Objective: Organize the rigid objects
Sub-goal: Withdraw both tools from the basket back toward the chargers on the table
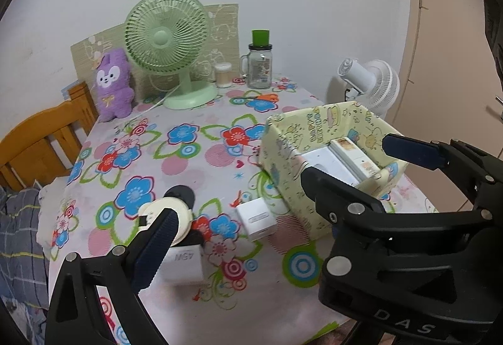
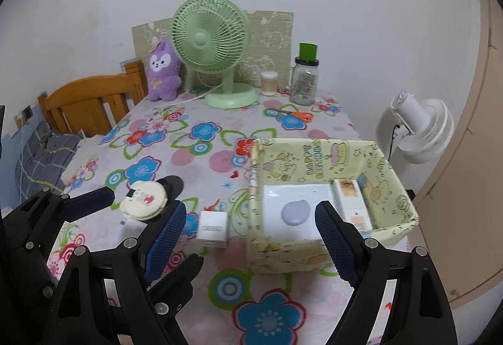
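Resting inside the yellow box (image 2: 333, 254) are a white case (image 2: 295, 213) and a slim carton (image 2: 350, 203). Left out on the table (image 2: 220, 153) are a white charger (image 2: 212, 228) and a round compact (image 2: 144, 199). Both the left gripper (image 1: 232, 203) and the right gripper (image 2: 251, 235) are held open and empty.

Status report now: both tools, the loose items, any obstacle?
Left tool open, empty; right tool open, empty. White square charger and round cream compact outside yellow fabric box. Nothing blocking.
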